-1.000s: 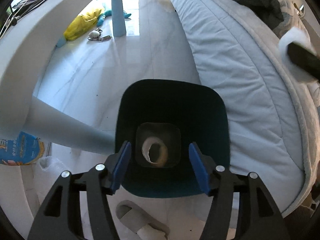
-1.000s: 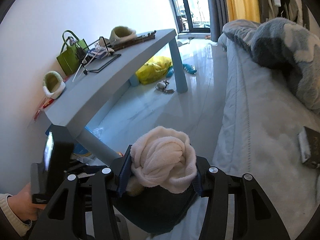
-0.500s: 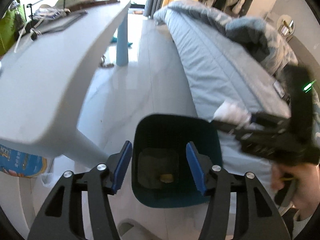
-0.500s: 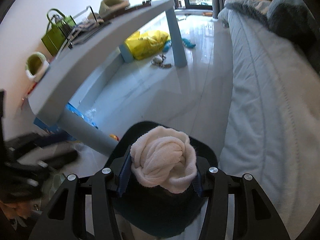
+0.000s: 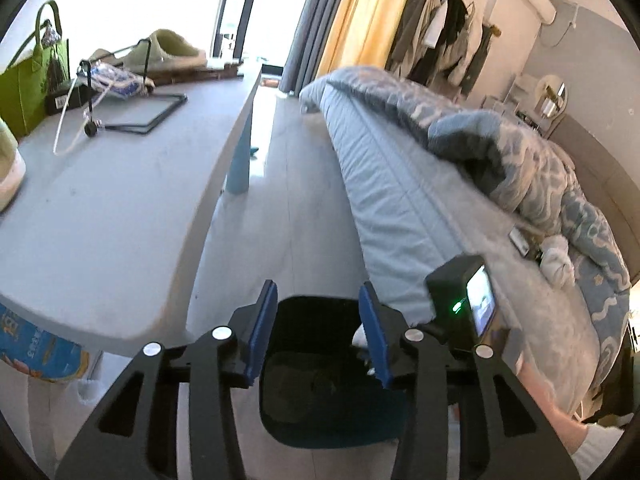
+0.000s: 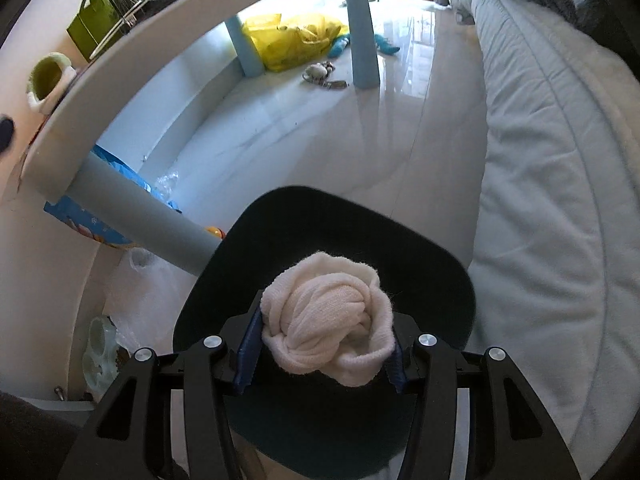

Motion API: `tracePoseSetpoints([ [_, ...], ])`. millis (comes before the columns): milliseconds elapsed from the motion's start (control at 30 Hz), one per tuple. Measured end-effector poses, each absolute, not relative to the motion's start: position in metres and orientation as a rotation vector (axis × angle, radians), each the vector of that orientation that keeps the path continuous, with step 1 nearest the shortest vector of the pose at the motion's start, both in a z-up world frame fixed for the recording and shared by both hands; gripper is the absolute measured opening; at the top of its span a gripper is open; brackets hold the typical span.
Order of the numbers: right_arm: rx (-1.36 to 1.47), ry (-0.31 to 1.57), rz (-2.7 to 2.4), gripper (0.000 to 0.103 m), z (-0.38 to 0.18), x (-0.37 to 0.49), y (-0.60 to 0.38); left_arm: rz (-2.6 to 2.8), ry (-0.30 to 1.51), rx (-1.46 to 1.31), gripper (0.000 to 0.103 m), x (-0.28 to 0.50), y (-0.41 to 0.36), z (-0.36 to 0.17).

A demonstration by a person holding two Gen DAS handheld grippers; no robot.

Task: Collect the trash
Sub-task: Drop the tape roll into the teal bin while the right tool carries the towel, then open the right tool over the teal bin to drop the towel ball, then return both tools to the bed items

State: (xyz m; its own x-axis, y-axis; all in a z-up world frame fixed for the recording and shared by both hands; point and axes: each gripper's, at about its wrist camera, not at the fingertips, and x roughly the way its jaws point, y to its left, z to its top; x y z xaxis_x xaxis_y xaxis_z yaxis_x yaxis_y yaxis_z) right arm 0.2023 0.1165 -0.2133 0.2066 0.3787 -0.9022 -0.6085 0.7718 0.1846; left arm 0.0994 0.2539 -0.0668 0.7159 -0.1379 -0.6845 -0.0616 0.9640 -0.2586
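Note:
A dark teal bin (image 6: 280, 232) stands on the floor between the table and the bed. My right gripper (image 6: 325, 344) is shut on a balled white cloth (image 6: 326, 312) and hangs over the bin's mouth. In the left wrist view the same bin (image 5: 328, 432) lies below my left gripper (image 5: 319, 292), whose jaws are drawn in shut with nothing between them. The right gripper's camera body (image 5: 460, 304) shows just right of them, with a bit of the white cloth (image 5: 360, 334) peeking out.
A grey table (image 5: 100, 220) runs along the left, one leg (image 6: 140, 216) close to the bin. The bed (image 5: 420, 220) with a rumpled blanket lies on the right, another white bundle (image 5: 556, 260) on it. A yellow bag (image 6: 296, 40) and a blue package (image 6: 92, 224) lie under the table.
My left gripper rose and tipped up from the bin, and its jaws narrowed. My right gripper came down with the white cloth until it hangs over the bin.

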Motion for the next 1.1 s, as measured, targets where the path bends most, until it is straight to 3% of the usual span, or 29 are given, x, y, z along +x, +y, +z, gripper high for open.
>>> tracePoseSetpoints([
  [100, -0.270, 1.175, 0.697, 0.057, -0.215, 0.197, 0.120, -0.039, 0.745, -0.261, 0.043, 0.100, 0.253, -0.059],
  [233, -0.269, 1.174, 0.705, 0.070, -0.212, 0.198, 0.116, -0.035, 0.724, -0.267, 0.043, 0.099, 0.253, -0.053],
  [633, -0.232, 1.069, 0.733, 0.071, -0.172, 0.200, 0.096, -0.042, 0.651, -0.205, 0.043, 0.110, 0.227, -0.024],
  [1100, -0.200, 0.810, 0.725, 0.075, -0.091, 0.204, 0.020, -0.087, 0.602, -0.213, 0.045, 0.133, 0.182, -0.004],
])
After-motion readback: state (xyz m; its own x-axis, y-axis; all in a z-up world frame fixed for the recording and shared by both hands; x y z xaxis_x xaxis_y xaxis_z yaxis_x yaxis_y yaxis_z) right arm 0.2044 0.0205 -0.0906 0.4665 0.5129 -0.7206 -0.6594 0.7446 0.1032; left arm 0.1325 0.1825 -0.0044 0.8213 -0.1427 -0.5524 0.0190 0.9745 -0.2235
